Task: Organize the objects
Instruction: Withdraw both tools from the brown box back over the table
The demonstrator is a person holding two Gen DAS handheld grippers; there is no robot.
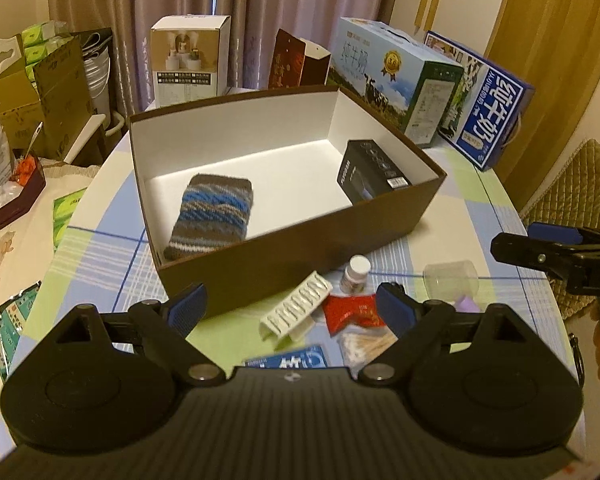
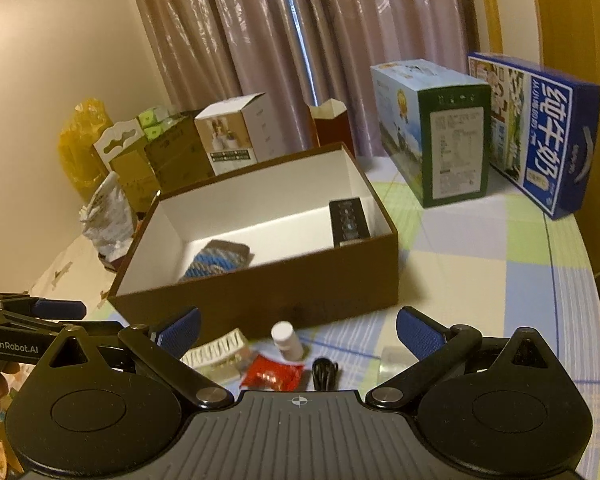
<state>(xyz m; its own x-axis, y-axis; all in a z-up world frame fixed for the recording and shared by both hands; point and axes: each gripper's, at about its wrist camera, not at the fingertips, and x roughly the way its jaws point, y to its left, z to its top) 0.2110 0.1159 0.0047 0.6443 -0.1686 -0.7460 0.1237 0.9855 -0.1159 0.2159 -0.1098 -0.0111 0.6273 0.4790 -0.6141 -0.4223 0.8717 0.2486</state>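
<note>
A brown open box (image 1: 300, 248) (image 2: 259, 300) with a white inside stands on the table. It holds a striped knitted pouch (image 1: 211, 216) (image 2: 219, 260) and a small black box (image 1: 372, 176) (image 2: 348, 220). In front of it lie a white ribbed clip (image 1: 295, 312) (image 2: 219, 350), a small white-capped bottle (image 1: 356, 274) (image 2: 285, 340), a red packet (image 1: 354, 312) (image 2: 271, 374), a clear plastic cup (image 1: 452, 280) (image 2: 394, 360), cotton swabs (image 1: 366, 346), a blue packet (image 1: 287, 360) and a black cable (image 2: 324, 372). My left gripper (image 1: 289, 310) is open above these items. My right gripper (image 2: 297, 332) is open too, empty.
Two milk cartons (image 1: 396, 80) (image 2: 540, 132) stand behind the box at the right, with a white carton (image 1: 189, 60) and a red bag (image 1: 295, 64) behind it. Cardboard boxes (image 1: 43, 92) and a tray of clutter (image 1: 7, 200) sit to the left. The table edge (image 1: 540, 280) curves at the right.
</note>
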